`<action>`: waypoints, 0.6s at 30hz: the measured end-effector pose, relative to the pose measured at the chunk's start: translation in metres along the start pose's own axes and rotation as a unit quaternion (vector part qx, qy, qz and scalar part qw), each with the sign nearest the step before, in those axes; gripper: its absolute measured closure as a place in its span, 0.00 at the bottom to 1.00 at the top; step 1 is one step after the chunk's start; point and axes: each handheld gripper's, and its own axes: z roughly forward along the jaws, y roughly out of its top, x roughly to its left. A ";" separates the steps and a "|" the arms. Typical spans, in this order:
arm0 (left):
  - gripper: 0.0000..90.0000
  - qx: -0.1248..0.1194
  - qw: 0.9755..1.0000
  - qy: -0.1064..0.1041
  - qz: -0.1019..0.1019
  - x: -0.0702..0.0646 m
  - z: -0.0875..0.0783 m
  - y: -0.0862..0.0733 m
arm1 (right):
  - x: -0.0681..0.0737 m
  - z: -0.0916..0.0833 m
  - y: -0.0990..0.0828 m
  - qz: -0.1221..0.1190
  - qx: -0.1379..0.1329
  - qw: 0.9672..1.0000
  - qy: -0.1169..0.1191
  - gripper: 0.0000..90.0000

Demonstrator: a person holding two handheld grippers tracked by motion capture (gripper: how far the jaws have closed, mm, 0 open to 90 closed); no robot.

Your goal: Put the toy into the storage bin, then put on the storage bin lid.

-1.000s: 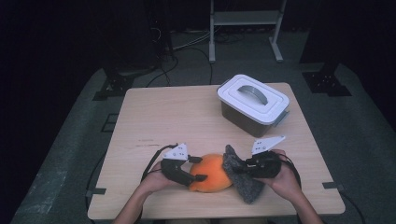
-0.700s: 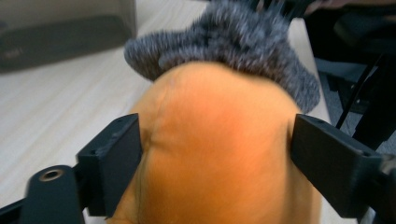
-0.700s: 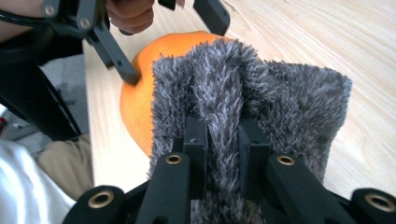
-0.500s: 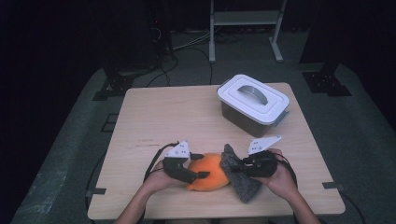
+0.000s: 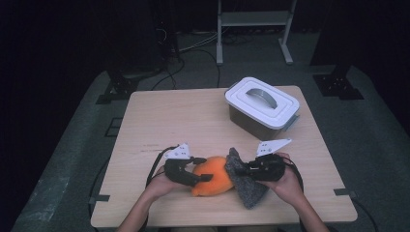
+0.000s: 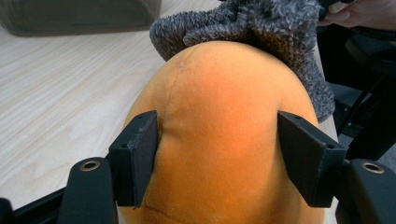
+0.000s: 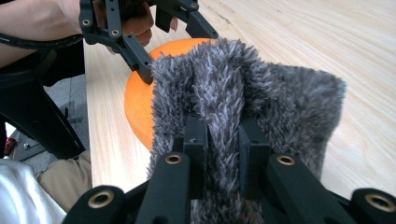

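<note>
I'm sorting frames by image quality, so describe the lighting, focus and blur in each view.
High view: dim and soft, the floor around the table nearly black, the white box brightest. Left gripper view: evenly lit, the orange plush sharp, the grey fuzzy fabric softer. Right gripper view: bright, fabric fibres crisp, the near black jaws slightly blurred; no glare.

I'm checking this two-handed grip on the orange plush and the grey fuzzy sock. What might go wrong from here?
1. The right gripper pinches only a narrow fold of the grey sock; the fuzzy fabric could slip out if pulled.
2. The left gripper squeezes the soft orange plush, which may squirm free.
3. Both sit close to the table edge and could drop off.
</note>
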 end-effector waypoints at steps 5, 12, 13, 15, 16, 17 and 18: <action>0.35 0.002 1.000 -0.002 -0.001 0.002 -0.004 -0.001 | 0.002 0.003 0.005 -0.004 -0.007 1.000 -0.004 0.84; 0.36 0.002 1.000 -0.004 -0.001 0.003 -0.009 -0.005 | -0.002 0.003 -0.004 0.002 0.022 1.000 -0.013 0.84; 0.36 0.003 1.000 -0.005 -0.001 0.003 -0.010 -0.005 | -0.005 0.002 -0.007 0.007 0.030 0.999 -0.020 0.85; 0.35 0.003 1.000 -0.007 0.001 0.003 -0.010 -0.005 | -0.010 -0.002 -0.011 0.020 0.029 0.999 -0.027 0.85; 0.35 0.005 1.000 -0.006 0.001 0.003 -0.010 -0.005 | -0.010 -0.005 -0.010 0.021 0.017 0.999 -0.024 0.85; 0.35 0.004 1.000 -0.007 0.001 0.002 -0.009 -0.004 | -0.009 -0.007 -0.007 0.021 0.005 1.000 -0.020 0.85; 0.35 0.006 1.000 -0.010 0.006 0.000 -0.008 -0.004 | -0.008 -0.008 -0.004 0.018 -0.007 1.000 -0.018 0.85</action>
